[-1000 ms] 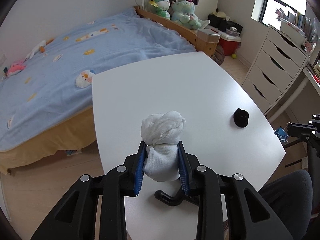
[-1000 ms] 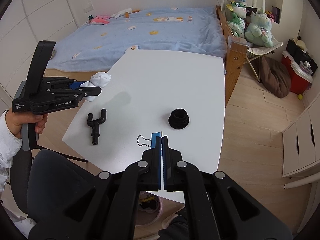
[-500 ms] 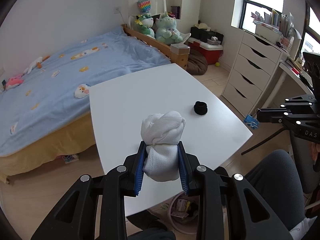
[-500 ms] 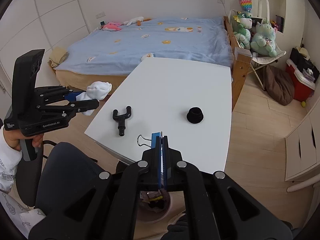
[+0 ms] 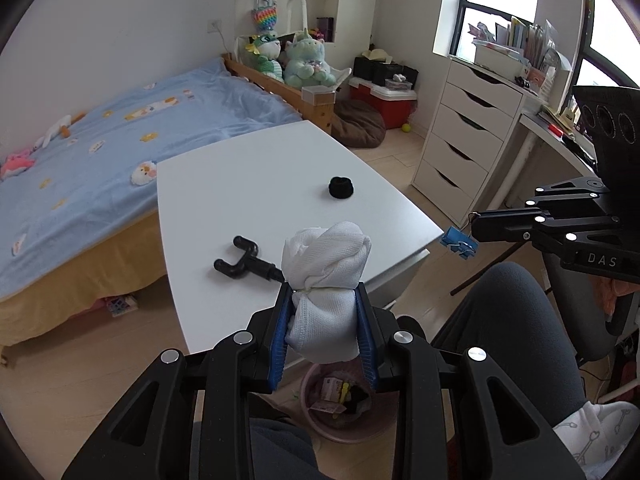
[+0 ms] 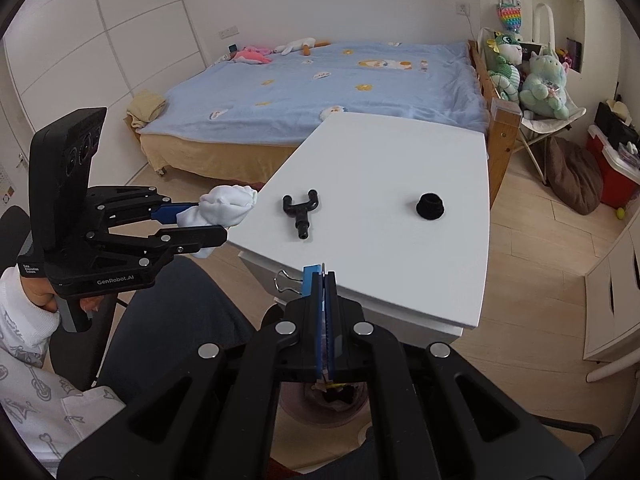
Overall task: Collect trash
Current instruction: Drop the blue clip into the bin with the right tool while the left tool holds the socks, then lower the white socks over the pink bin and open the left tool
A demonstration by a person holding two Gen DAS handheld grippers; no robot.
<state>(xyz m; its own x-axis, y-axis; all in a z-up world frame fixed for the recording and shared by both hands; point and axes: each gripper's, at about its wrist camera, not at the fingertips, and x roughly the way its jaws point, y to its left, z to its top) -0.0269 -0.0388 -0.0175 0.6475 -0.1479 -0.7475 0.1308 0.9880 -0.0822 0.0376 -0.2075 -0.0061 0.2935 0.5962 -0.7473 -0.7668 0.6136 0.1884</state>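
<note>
White cloth, a balled sock (image 5: 326, 280), sat clamped between the blue fingers (image 5: 280, 340) of the left gripper (image 5: 324, 312), held in the air above a pink bin (image 5: 340, 404) of rubbish on the floor just off the bench's near edge. Beside it, the right gripper (image 6: 323, 280) had its fingers pressed together on a blue binder clip (image 6: 298, 280), also off that edge. On the white bench (image 6: 380, 168), a black forked piece (image 6: 300, 208) lay near the front edge, a black cap (image 6: 430, 206) farther in.
</note>
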